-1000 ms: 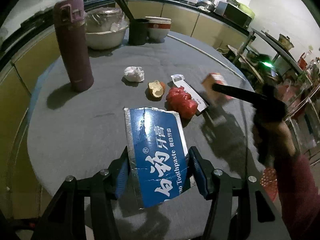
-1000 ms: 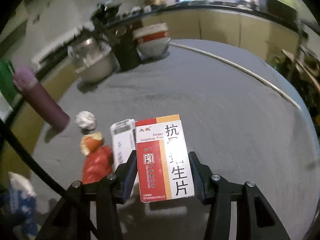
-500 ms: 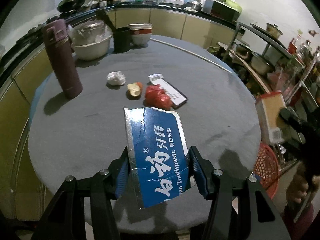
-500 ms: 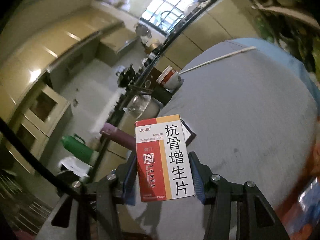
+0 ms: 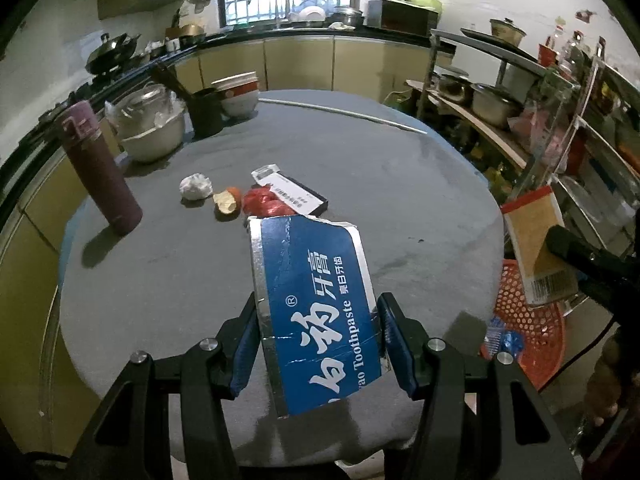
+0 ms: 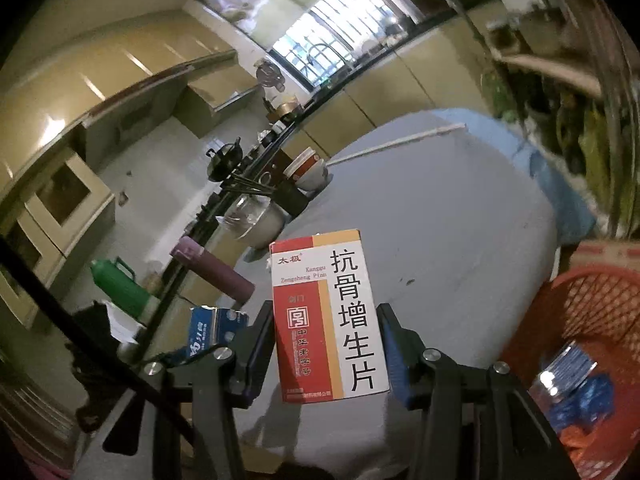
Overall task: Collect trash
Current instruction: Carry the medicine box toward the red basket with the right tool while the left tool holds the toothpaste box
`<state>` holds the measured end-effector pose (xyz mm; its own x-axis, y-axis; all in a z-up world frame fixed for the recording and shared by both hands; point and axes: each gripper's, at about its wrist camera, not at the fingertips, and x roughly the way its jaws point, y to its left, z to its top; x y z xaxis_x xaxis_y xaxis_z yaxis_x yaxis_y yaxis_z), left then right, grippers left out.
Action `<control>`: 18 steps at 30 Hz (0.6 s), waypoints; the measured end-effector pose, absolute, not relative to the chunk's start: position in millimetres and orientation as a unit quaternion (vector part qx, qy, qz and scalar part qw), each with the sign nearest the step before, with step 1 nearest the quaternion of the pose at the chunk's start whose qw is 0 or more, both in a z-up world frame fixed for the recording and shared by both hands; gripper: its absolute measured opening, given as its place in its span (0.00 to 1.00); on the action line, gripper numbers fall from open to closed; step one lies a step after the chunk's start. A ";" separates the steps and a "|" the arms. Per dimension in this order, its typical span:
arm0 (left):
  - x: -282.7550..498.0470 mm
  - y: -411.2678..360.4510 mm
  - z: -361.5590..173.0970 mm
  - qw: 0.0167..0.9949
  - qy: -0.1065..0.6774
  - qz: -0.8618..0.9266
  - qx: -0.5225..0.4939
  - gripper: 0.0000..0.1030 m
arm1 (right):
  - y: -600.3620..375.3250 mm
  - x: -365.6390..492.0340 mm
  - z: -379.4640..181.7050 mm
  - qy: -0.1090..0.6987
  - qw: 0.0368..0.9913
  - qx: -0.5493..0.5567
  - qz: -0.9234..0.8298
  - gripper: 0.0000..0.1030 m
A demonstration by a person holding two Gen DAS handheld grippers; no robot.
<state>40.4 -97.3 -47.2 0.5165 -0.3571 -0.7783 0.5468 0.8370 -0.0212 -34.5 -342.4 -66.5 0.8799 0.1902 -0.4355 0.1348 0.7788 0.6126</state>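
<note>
My left gripper (image 5: 316, 344) is shut on a torn blue toothpaste box (image 5: 316, 308), held above the near part of the grey round table (image 5: 400, 200). My right gripper (image 6: 326, 350) is shut on a red, yellow and white medicine box (image 6: 328, 316); the left wrist view shows that box (image 5: 536, 248) at the right, over the red mesh basket (image 5: 528, 320). On the table lie a white paper wad (image 5: 195, 187), a bitten fruit piece (image 5: 227, 202), a red crumpled bag (image 5: 264, 203) and a flat white-and-black box (image 5: 292, 194).
A purple flask (image 5: 100, 168), a covered bowl (image 5: 150, 128), a dark cup with chopsticks (image 5: 204, 110) and stacked bowls (image 5: 238, 94) stand at the table's far left. The red basket (image 6: 588, 320) holds blue packaging. Shelves with pots stand to the right.
The right gripper swung its medicine box off the table to the right, above the red basket. The left gripper drew back with the toothpaste box, so the table items look farther away.
</note>
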 end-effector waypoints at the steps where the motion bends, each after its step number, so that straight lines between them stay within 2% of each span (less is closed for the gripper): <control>1: 38.5 -99.2 -46.2 0.865 0.412 -0.261 0.117 0.57 | -341.0 -36.3 -64.7 0.243 0.914 0.324 0.012 0.51; 6: 30.6 -105.0 -40.7 0.876 0.389 -0.256 0.128 0.57 | -329.7 -48.0 -57.9 0.238 0.928 0.285 -0.003 0.51; 18: 20.3 -117.8 -35.7 0.875 0.378 -0.272 0.134 0.57 | -338.3 -74.8 -59.9 0.229 0.926 0.301 -0.011 0.51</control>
